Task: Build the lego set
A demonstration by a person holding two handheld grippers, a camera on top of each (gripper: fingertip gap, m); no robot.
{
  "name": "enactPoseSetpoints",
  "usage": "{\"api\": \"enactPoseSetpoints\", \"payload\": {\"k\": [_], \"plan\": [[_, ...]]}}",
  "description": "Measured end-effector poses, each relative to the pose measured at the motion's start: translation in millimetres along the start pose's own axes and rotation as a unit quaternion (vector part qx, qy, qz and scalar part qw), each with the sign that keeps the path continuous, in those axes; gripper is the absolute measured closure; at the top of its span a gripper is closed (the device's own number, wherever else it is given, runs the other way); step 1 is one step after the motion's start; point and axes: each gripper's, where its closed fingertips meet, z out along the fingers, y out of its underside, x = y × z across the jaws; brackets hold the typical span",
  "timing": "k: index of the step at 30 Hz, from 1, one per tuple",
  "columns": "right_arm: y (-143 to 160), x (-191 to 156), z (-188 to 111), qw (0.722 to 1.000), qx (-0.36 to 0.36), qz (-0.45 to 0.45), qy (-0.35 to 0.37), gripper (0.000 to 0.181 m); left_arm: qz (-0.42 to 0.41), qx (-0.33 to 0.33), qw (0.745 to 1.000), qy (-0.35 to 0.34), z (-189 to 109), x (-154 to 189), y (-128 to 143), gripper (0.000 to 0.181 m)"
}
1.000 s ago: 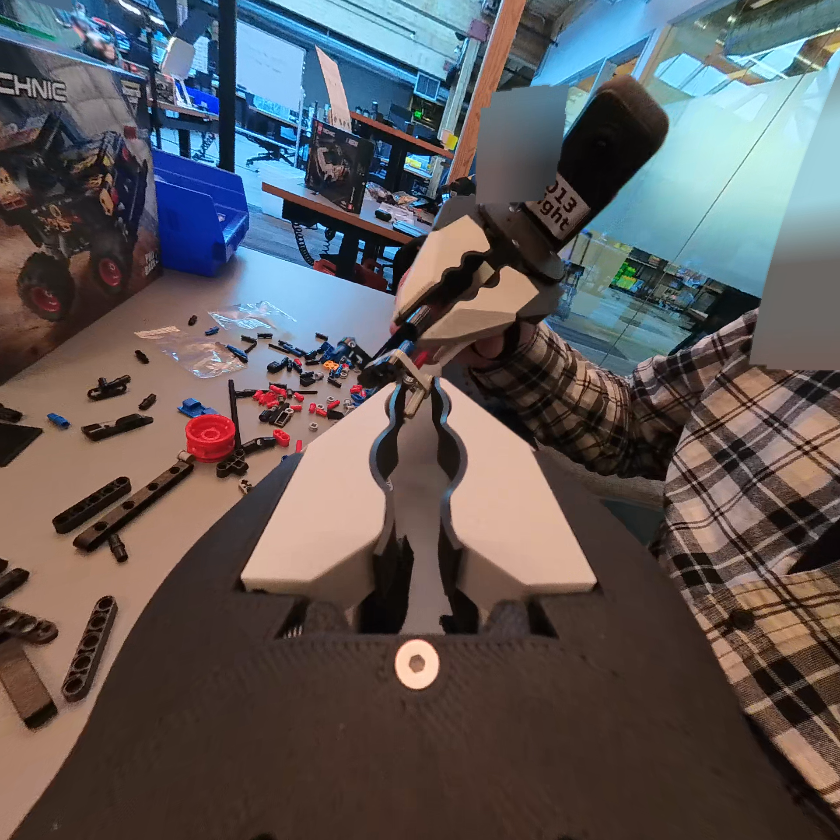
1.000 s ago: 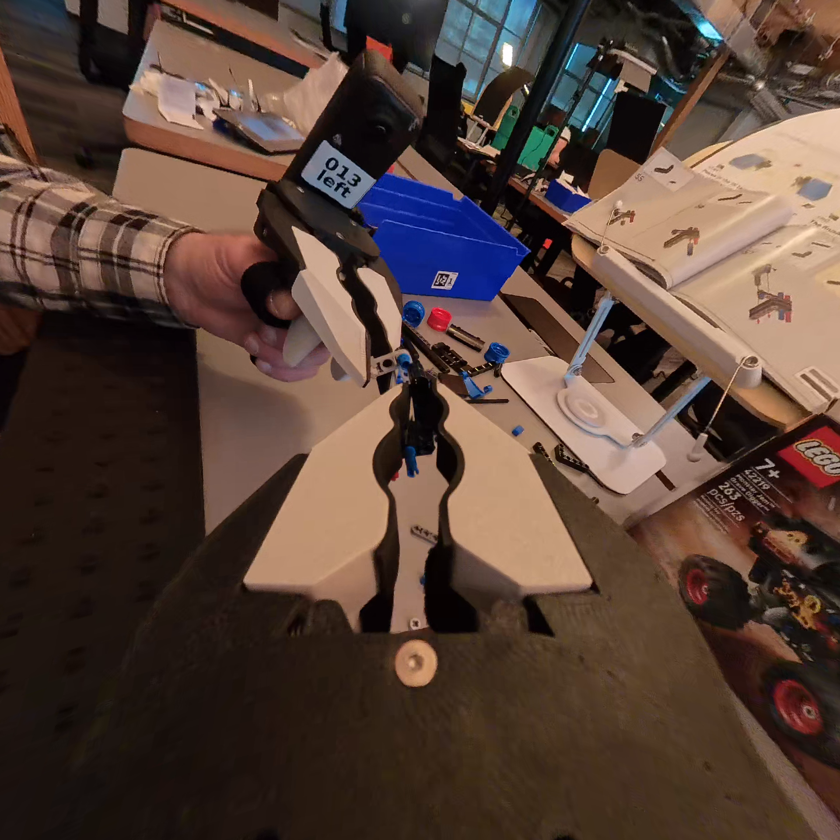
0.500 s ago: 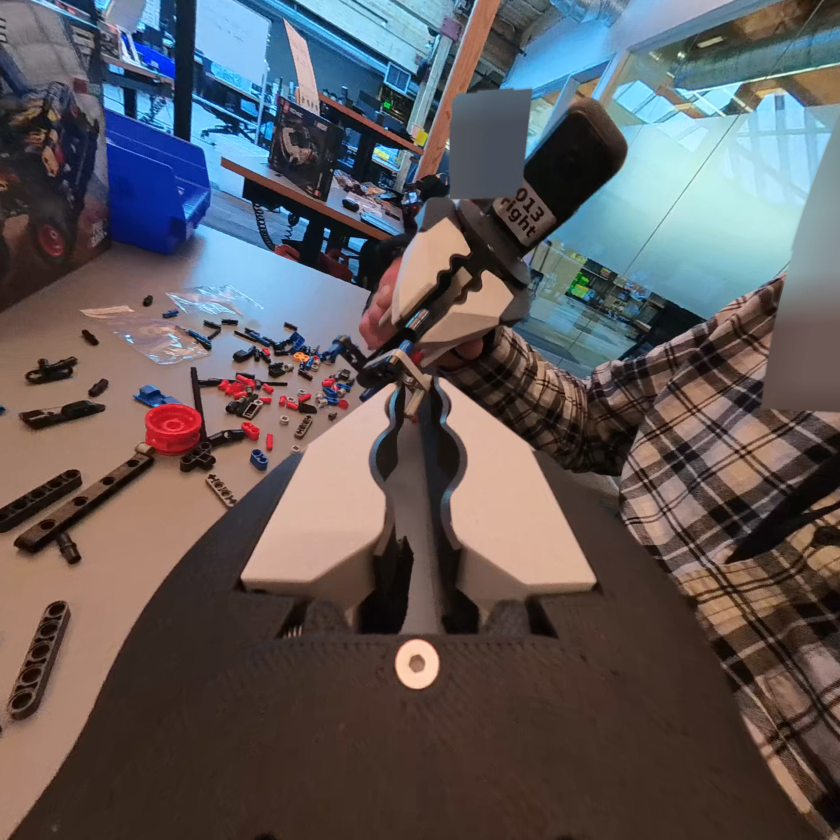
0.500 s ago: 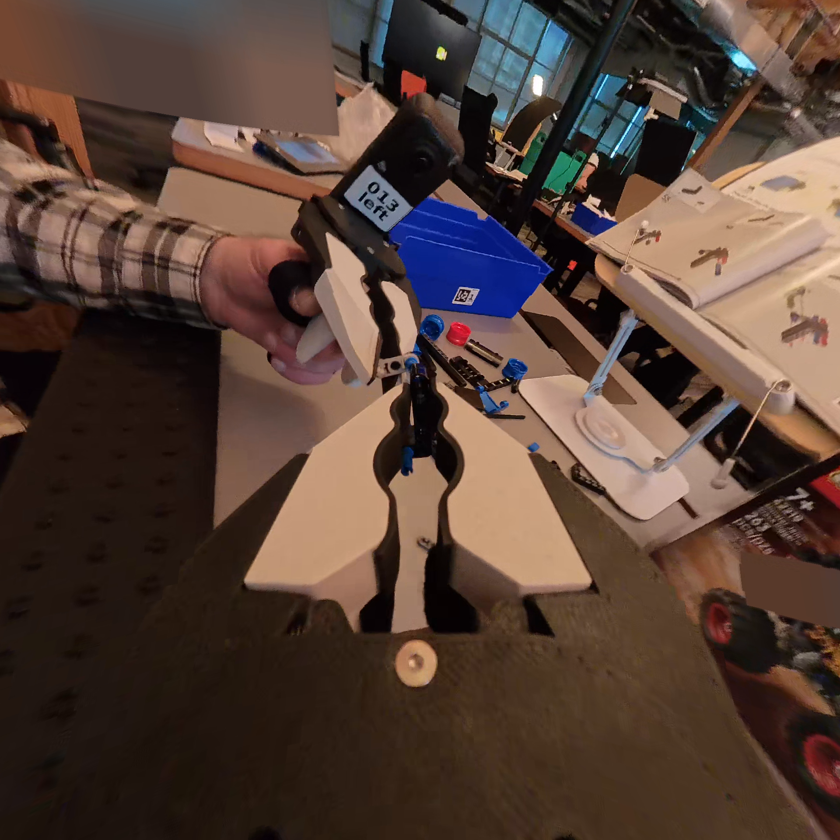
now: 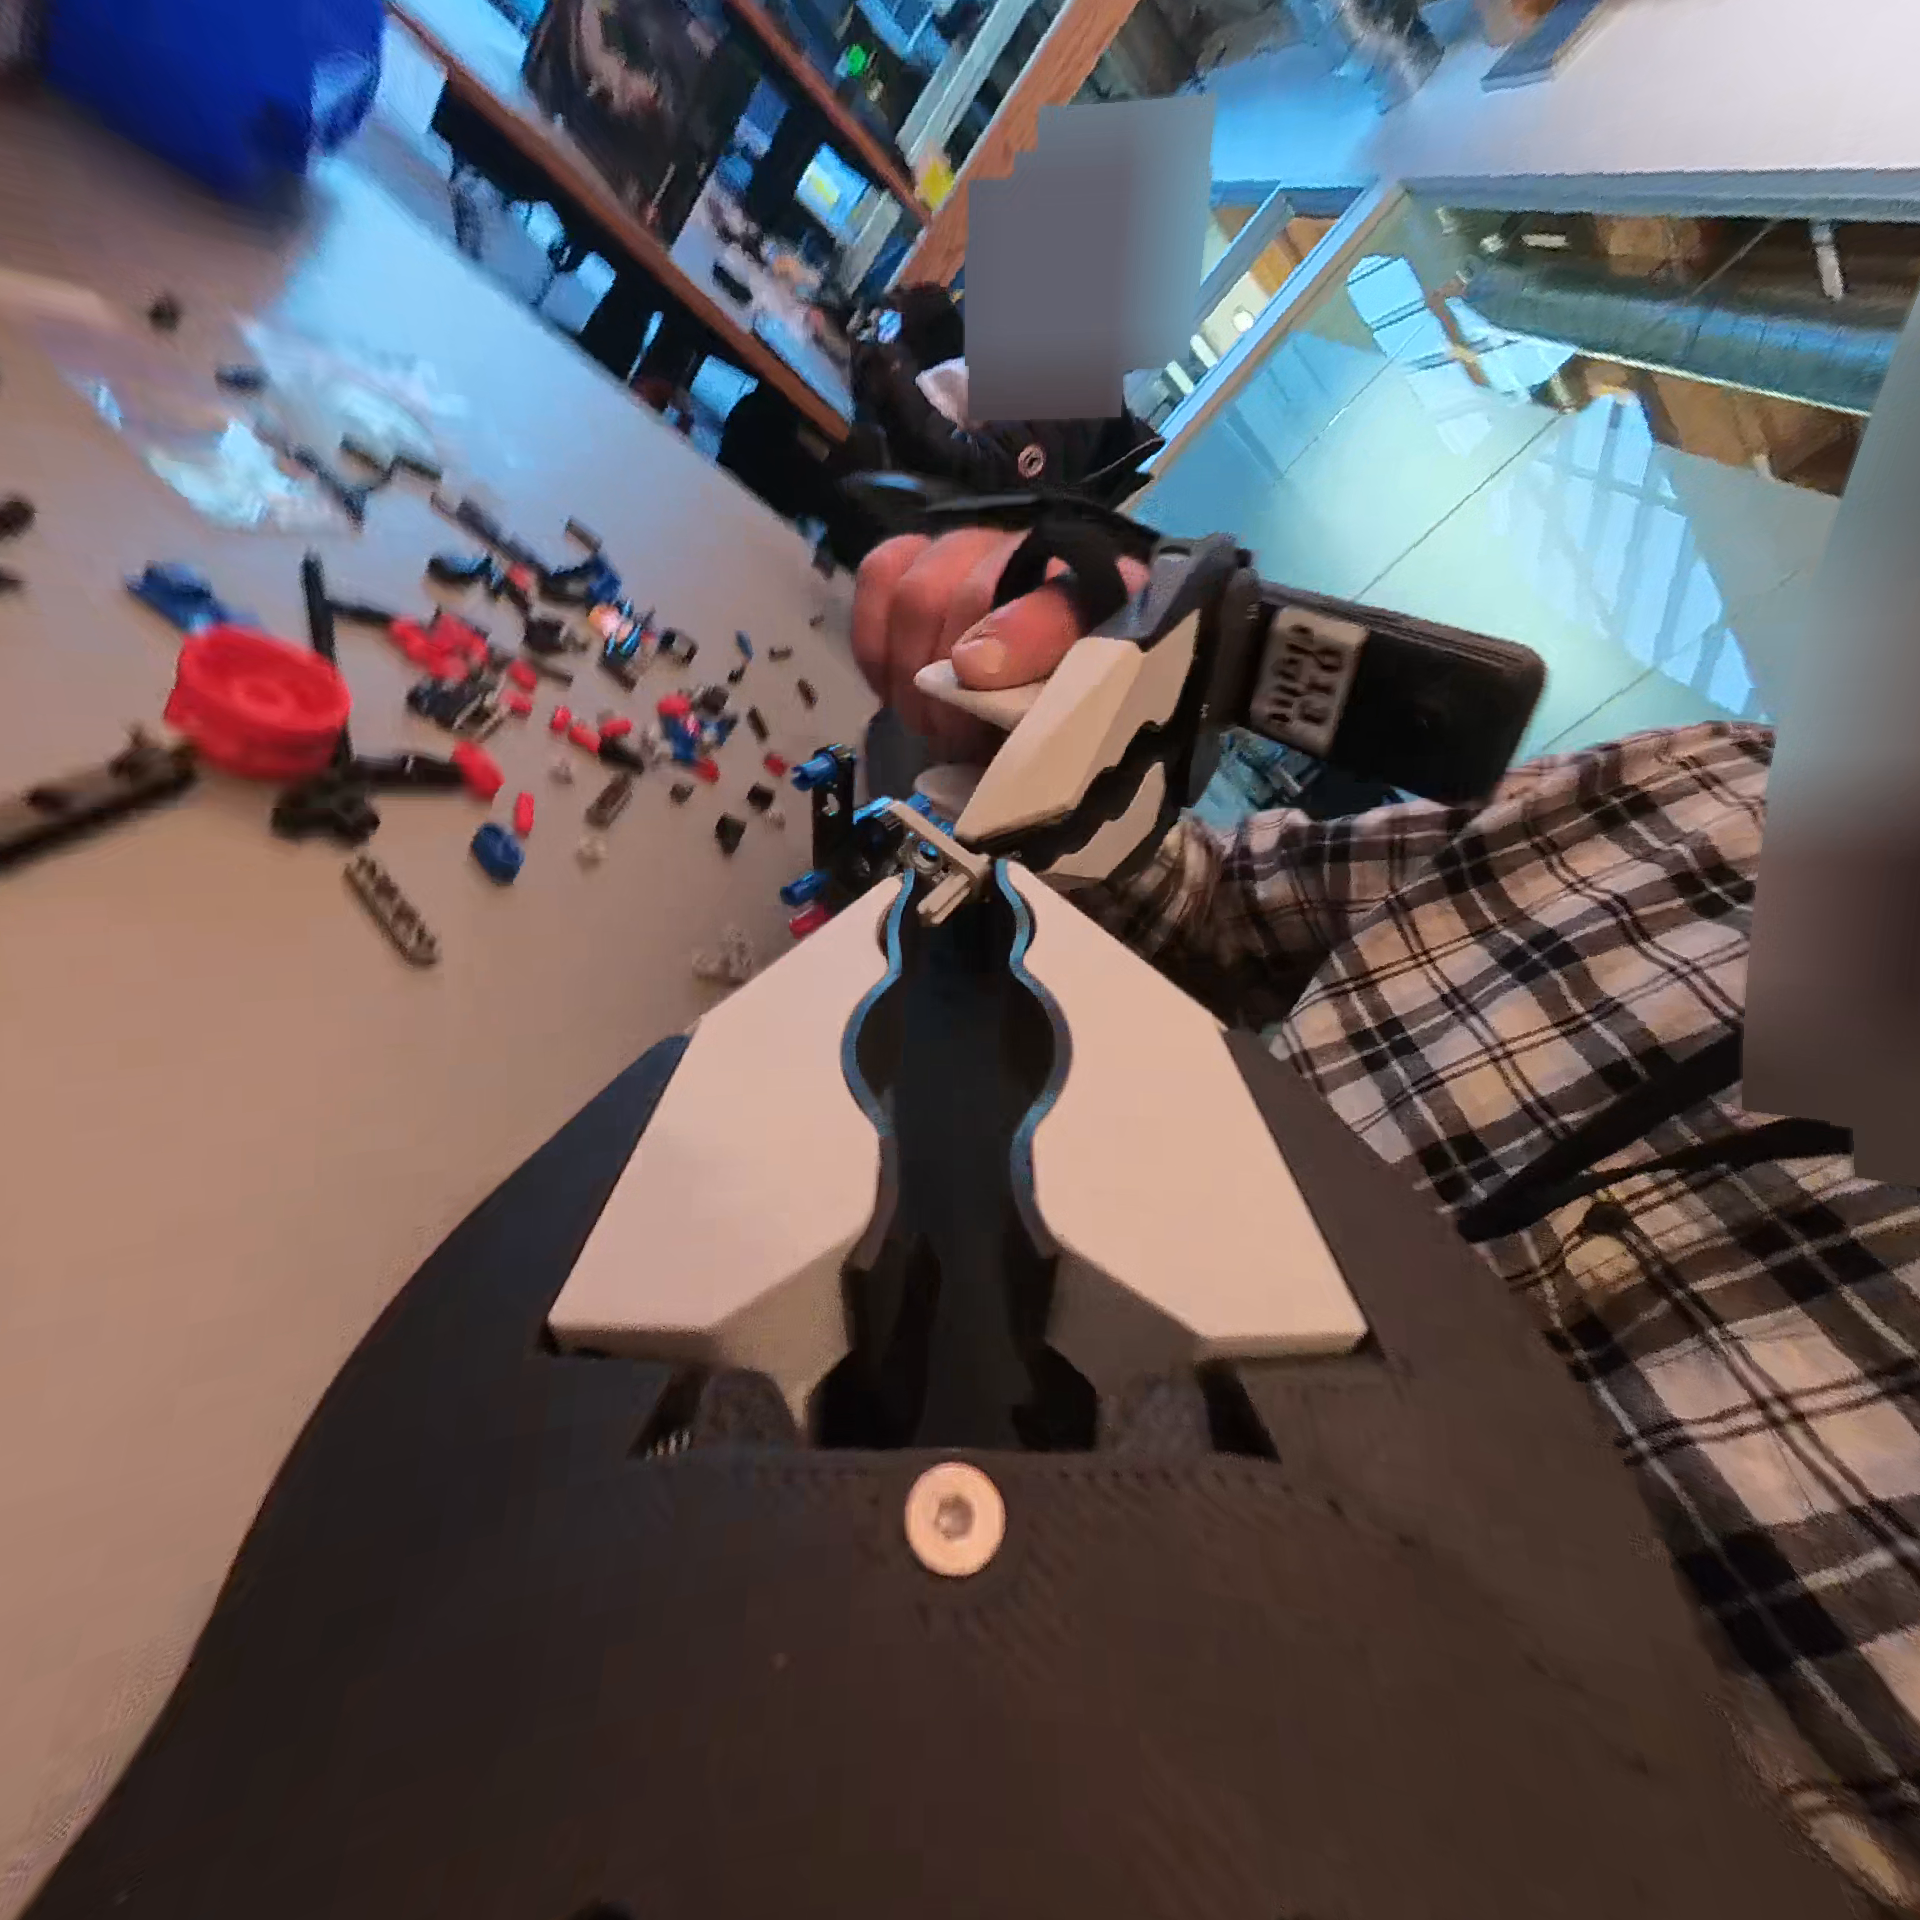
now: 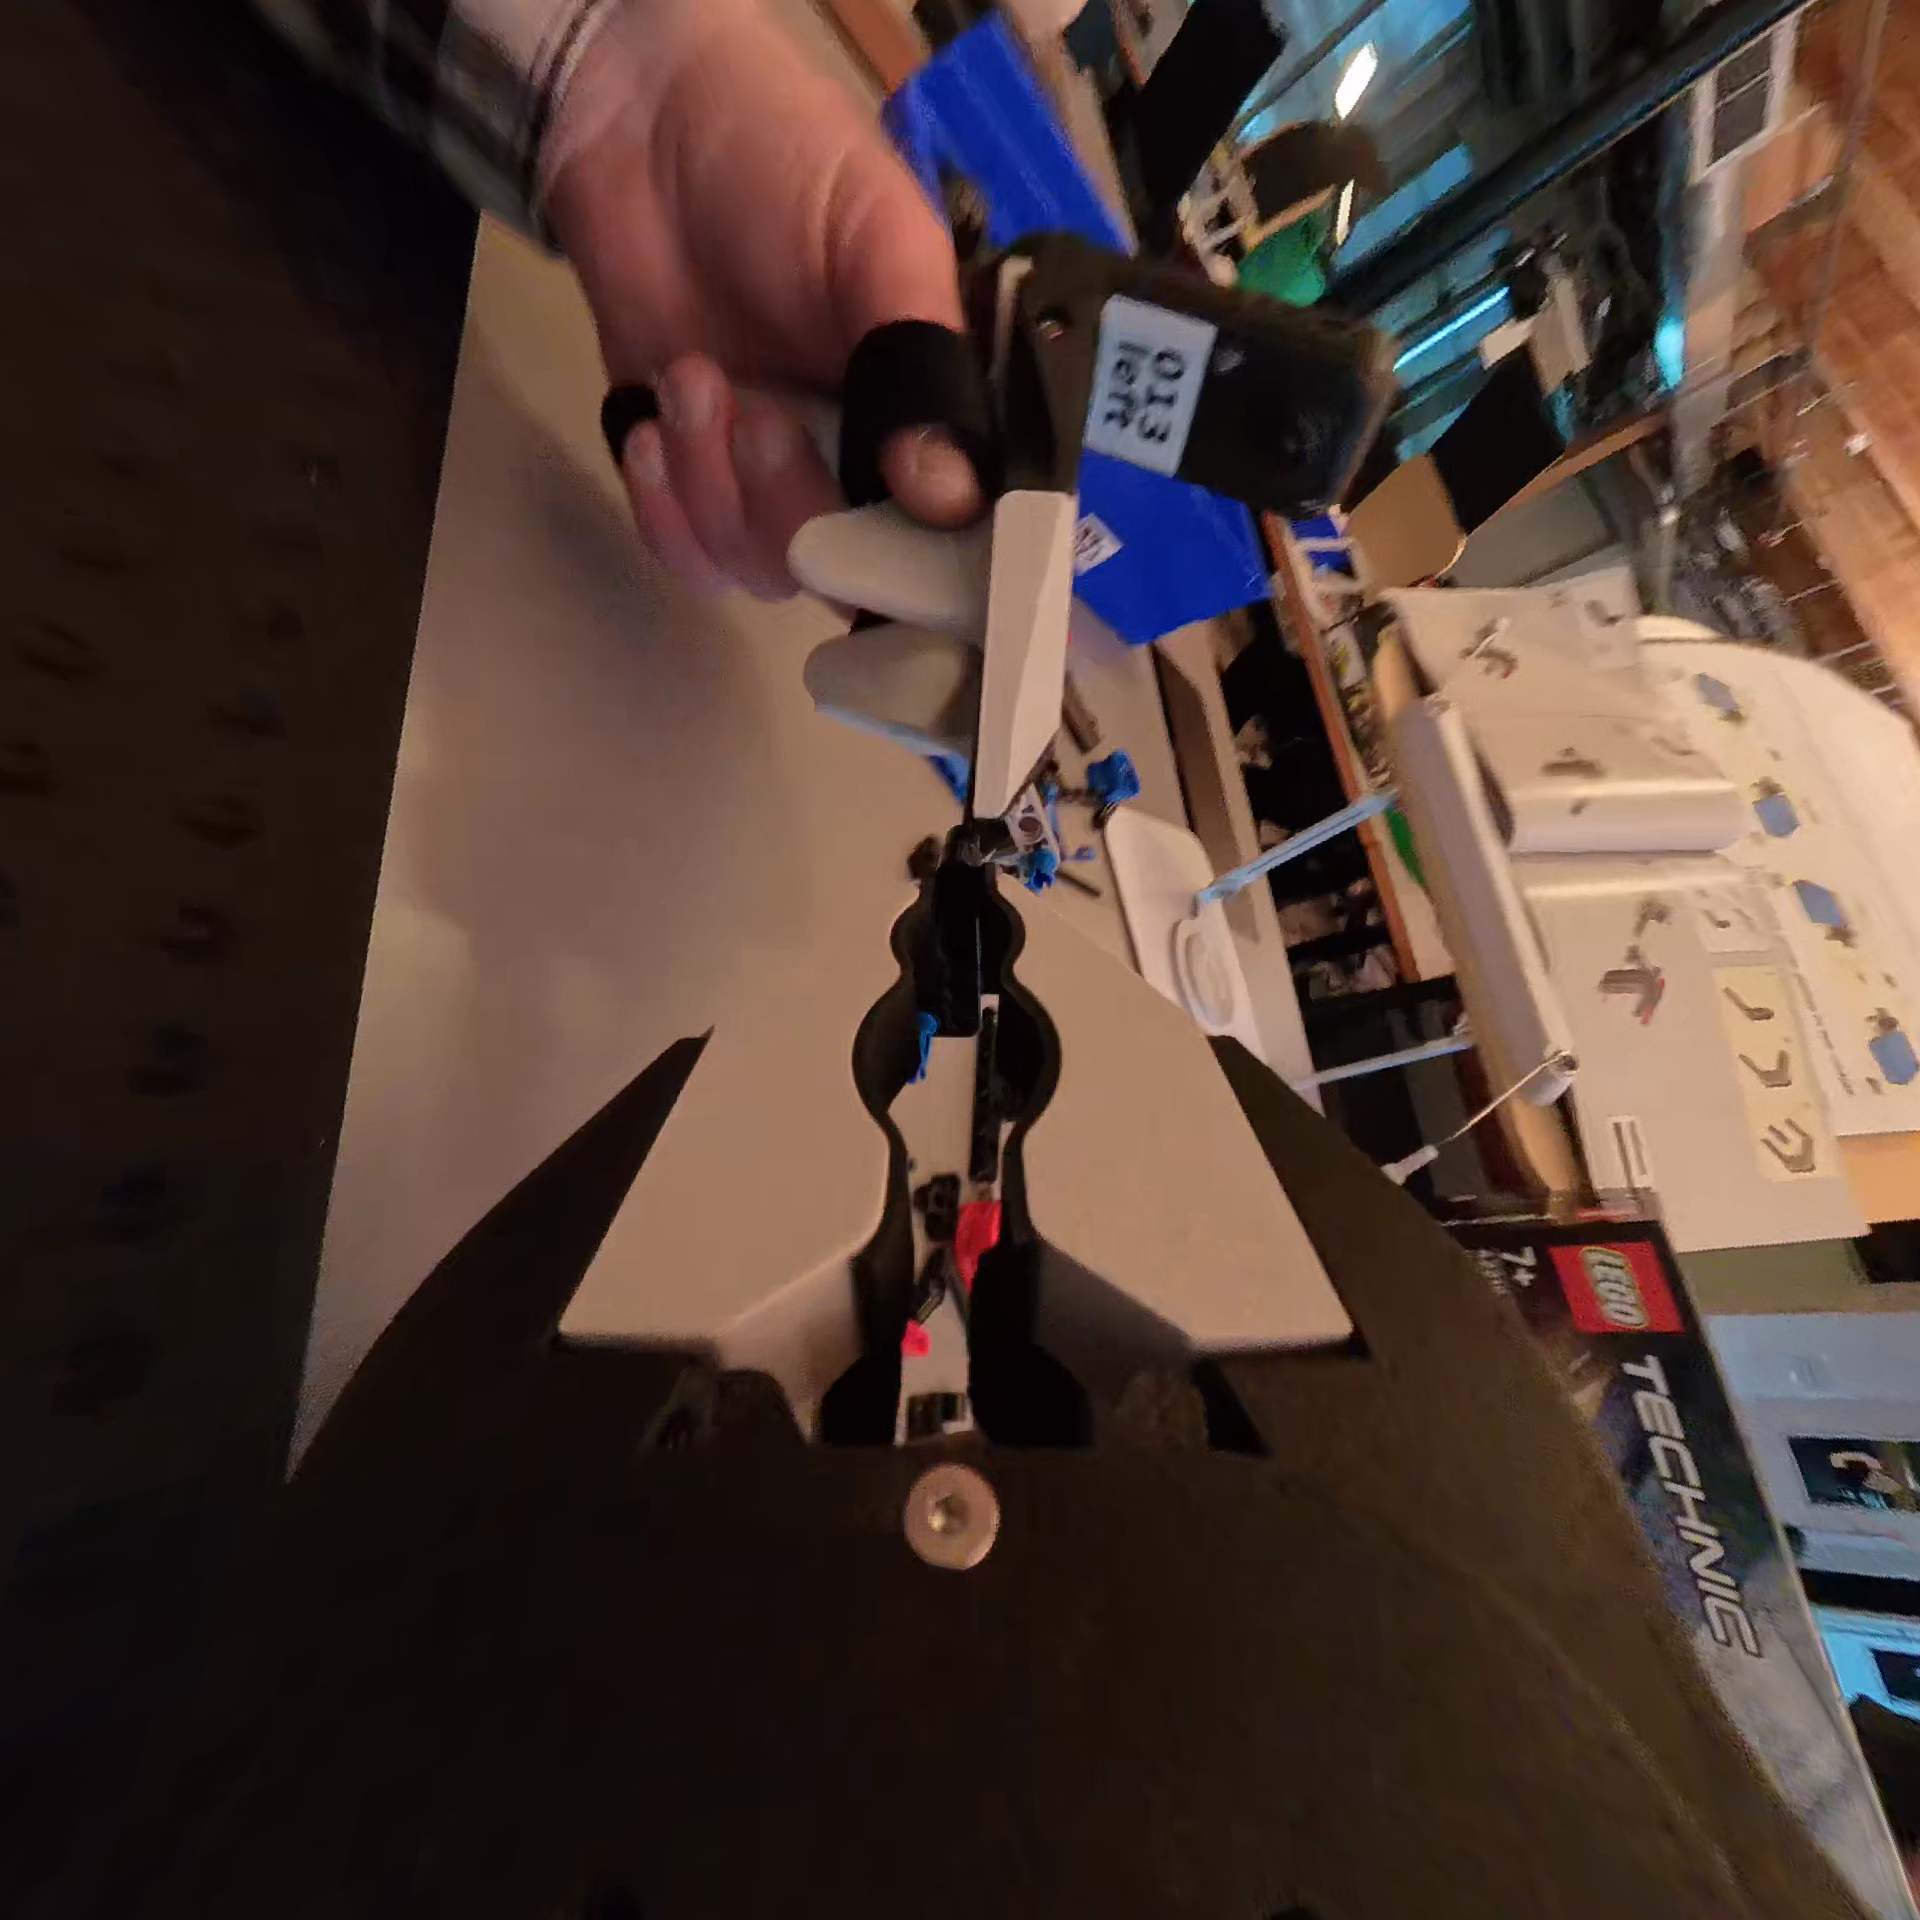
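The left claw [image 5: 951,883] is clamped on a small grey piece [image 5: 940,864]; the right claw [image 6: 961,862] grips a black frame [image 6: 956,966] with blue pins. The two meet tip to tip above the desk [image 5: 260,1039]. Both views are tilted and blurred. If the push runs off-axis, the grey piece may twist out and drop among the loose parts [image 5: 582,717], or the frame may slip.

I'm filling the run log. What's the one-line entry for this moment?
left gripper: shut on grey piece | right gripper: shut on black assembly | both mid-air, tip to tip | loose parts on table
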Motion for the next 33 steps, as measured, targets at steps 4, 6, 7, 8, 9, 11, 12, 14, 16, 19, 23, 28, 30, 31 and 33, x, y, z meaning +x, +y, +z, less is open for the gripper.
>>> {"api": "enactPoseSetpoints", "payload": {"k": [4,6,7,8,9,11,12,14,16,19,23,28,30,31,33], "plan": [[19.9,-28.8,12.7,0.998,-0.053,-0.027,-0.028,0.175,-0.074,-0.049,0.996,-0.032,1.3,-24.2,26.0,0.171],[26.6,-42.9,17.9,0.995,-0.074,-0.046,-0.045,0.173,-0.081,-0.076,0.992,-0.054,2.2,-32.1,37.9,0.170],[29.2,-49.3,20.1,0.994,-0.083,-0.050,-0.056,0.172,-0.084,-0.087,0.991,-0.062,2.8,-35.0,43.2,0.170],[29.4,-54.9,21.7,0.993,-0.084,-0.044,-0.068,0.171,-0.088,-0.098,0.989,-0.071,3.6,-38.6,48.3,0.170],[26.0,-59.9,22.6,0.994,-0.074,-0.032,-0.080,0.170,-0.091,-0.112,0.986,-0.085,4.4,-43.2,53.4,0.171],[17.1,-63.7,21.2,0.994,-0.052,0.001,-0.097,0.159,-0.077,-0.129,0.984,-0.095,6.7,-44.4,57.4,0.173],[12.7,-61.7,18.6,0.993,-0.040,0.031,-0.103,0.155,-0.078,-0.136,0.982,-0.102,6.7,-46.6,59.9,0.174],[8.7,-51.0,10.6,0.986,-0.014,0.122,-0.112,0.158,-0.082,-0.139,0.981,-0.105,6.4,-48.2,60.6,0.174],[30.8,-36.7,7.8,0.963,-0.050,0.239,-0.113,0.163,-0.081,-0.143,0.979,-0.116,4.8,-52.0,61.6,0.175],[48.1,-30.9,9.0,0.916,-0.063,0.372,-0.136,0.164,-0.085,-0.149,0.979,-0.113,5.3,-52.2,62.4,0.175],[66.5,-47.4,20.7,0.899,-0.126,0.384,-0.169,0.156,-0.085,-0.148,0.979,-0.111,5.5,-51.9,61.7,0.175],[56.5,-51.2,29.4,0.938,-0.123,0.286,-0.155,0.175,-0.096,-0.129,0.982,-0.097,2.9,-49.1,56.4,0.173],[51.7,-52.3,28.2,0.960,-0.121,0.213,-0.136,0.176,-0.108,-0.122,0.983,-0.080,2.5,-44.7,55.1,0.173],[49.7,-54.0,27.7,0.970,-0.122,0.169,-0.126,0.176,-0.112,-0.120,0.983,-0.080,2.0,-45.0,54.8,0.176],[47.9,-56.4,27.7,0.981,-0.135,0.097,-0.102,0.175,-0.119,-0.120,0.983,-0.079,2.0,-45.1,55.3,0.176]]}}
